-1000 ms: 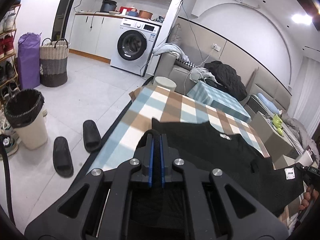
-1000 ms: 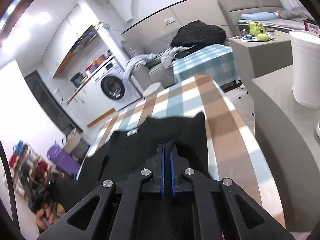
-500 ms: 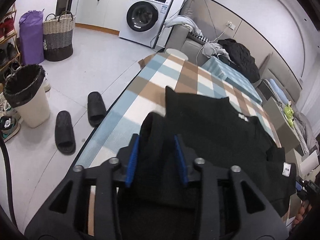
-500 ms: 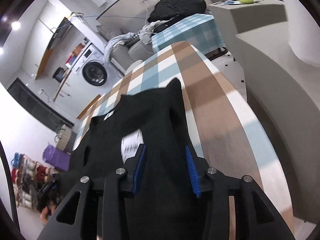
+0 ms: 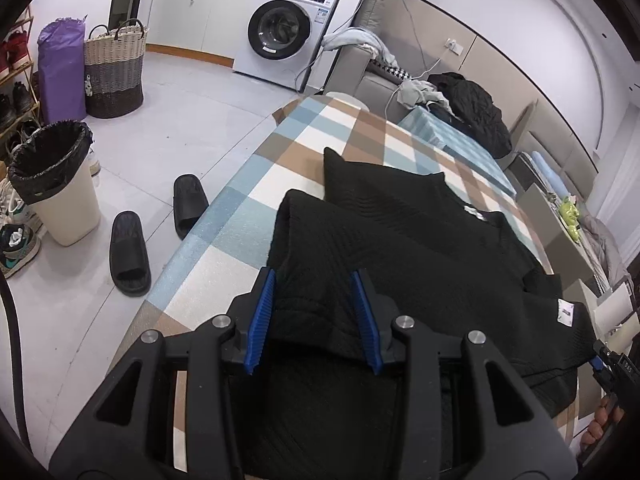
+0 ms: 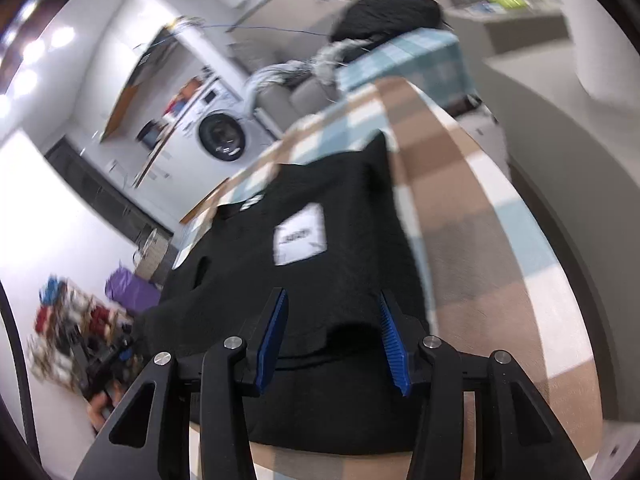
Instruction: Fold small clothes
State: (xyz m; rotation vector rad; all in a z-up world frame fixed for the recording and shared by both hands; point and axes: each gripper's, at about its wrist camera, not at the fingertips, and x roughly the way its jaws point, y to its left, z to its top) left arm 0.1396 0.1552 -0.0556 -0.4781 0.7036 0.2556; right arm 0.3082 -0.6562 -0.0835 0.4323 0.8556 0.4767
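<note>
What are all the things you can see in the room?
Black garment: one, black, part folded, on the checked table.
White label: one, white, on the garment.
Checked table: one, blue, brown and white, under the garment.
Slippers: two, black, on the floor beside the table.
Bin: one, cream with a black liner, on the floor at left.
Woven basket: one, cream and brown, by the purple bag.
Washing machine: one, white, at the far wall.
Dark jacket: one, black, on the sofa.
Left tool: one, black with blue pads, open over the garment's edge.
Right tool: one, same colours, open over the garment's edge.
</note>
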